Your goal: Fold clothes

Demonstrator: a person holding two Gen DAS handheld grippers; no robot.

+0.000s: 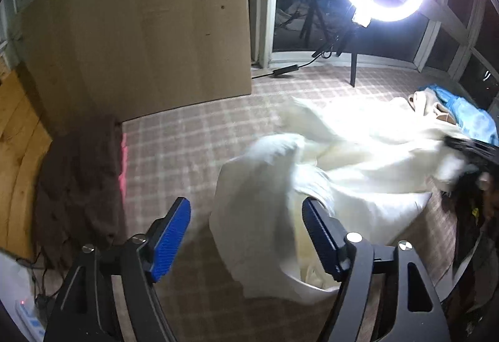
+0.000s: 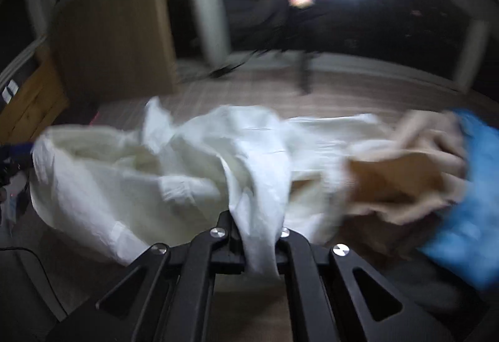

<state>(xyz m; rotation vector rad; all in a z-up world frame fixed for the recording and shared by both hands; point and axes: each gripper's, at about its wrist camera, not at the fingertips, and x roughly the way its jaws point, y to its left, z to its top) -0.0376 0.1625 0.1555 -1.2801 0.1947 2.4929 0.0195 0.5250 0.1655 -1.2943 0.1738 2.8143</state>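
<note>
We held the left gripper spread wide, its blue pads gripping nothing, with the near edge of the white garment just by its right finger. Our right gripper was pressed together on a bunched strip of that same garment, which ran up out of the jaws.

The garment lay rumpled on the checked surface, part of it billowed up, its far end reaching a beige cloth and, beyond that, a blue cloth. The garment was not folded flat at this moment.

What worried us was the pinch: it caught a twisted wad rather than a clean edge or corner, so a pull could have dragged the whole garment along in a knot instead of spreading it. A pull away from the beige cloth might also have snagged that cloth and drawn it along, since the two touched or overlapped. With the left gripper empty, nothing anchored the garment's other side. The right view was smeared, so we could not judge how deep the pinch sat.
</note>
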